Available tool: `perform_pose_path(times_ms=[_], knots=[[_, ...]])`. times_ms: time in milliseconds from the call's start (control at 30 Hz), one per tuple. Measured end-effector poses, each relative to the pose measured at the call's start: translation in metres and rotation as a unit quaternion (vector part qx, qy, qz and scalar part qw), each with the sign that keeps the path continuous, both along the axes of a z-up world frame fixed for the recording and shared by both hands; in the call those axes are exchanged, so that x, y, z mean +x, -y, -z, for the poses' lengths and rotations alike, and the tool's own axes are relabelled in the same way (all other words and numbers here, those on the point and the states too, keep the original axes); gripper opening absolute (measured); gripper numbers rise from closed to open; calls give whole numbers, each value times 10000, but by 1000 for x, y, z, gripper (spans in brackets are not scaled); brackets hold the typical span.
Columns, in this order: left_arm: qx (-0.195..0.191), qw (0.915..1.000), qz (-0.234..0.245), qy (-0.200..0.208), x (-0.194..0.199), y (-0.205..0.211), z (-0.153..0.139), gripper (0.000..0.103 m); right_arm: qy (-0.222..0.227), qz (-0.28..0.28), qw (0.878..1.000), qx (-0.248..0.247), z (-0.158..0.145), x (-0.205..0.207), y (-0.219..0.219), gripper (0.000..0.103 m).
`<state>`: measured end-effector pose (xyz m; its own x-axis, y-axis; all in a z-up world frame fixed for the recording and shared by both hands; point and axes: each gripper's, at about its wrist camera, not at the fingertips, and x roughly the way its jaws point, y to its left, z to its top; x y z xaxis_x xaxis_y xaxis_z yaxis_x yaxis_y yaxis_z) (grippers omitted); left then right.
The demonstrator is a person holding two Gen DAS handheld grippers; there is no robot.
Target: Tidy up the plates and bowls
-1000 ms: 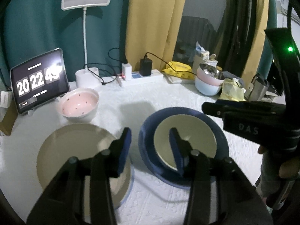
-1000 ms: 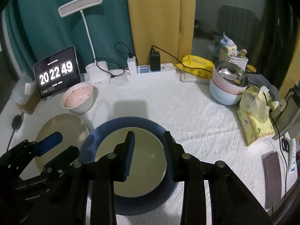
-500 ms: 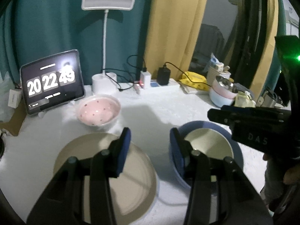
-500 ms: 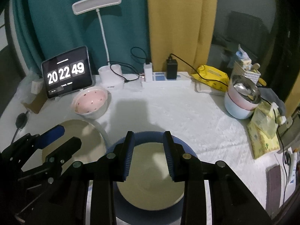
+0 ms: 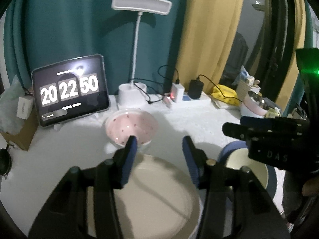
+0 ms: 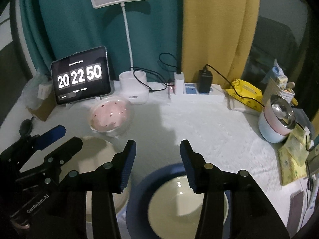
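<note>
A cream plate [image 5: 155, 195] lies on the white cloth right under my left gripper [image 5: 159, 141]. Its jaws are opening, with nothing between them. Just past its fingertips stands a pink dotted bowl [image 5: 131, 128]. To the right, part of a blue-rimmed plate [image 5: 229, 149] shows, half hidden by my right gripper [image 5: 259, 127]. In the right wrist view, my right gripper [image 6: 158, 147] hangs over the far rim of the blue-rimmed plate [image 6: 143, 183], its jaws also opening and empty. The cream plate [image 6: 95, 149], the pink bowl [image 6: 109, 116] and my left gripper [image 6: 53, 139] sit to its left.
Along the back stand a tablet clock [image 6: 80, 76], a white desk lamp [image 6: 133, 87] and a power strip [image 6: 197, 94] with cables. Stacked bowls [image 6: 277, 119] topped by a steel one sit at the right, beside yellow tissue packs [image 6: 293, 157]. A cardboard box [image 5: 20, 137] is at the left.
Both grippers have drawn back toward the near edge, so the plates sit lower in each view. The left one now hangs over the cream plate. Both pairs of jaws have widened.
</note>
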<state>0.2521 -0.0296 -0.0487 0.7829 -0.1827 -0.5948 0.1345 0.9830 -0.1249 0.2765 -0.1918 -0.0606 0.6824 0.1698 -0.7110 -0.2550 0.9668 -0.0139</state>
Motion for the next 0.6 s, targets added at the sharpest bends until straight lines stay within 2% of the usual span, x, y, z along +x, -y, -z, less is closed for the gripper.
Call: perform_pose_path(times_ms=[67,133,600], knots=[[4,10000,-43,1,4,-5,0,62,-9,-38,10000,-9,1,4,-3,49],[-4,10000,-79,3,9,-13,-1,65,-10,-60,10000,-7,1,9,-6,49],[31,9991,-324,-266,51,-56,10,65,-191,-260,9995,-58,12,42,-42,49]])
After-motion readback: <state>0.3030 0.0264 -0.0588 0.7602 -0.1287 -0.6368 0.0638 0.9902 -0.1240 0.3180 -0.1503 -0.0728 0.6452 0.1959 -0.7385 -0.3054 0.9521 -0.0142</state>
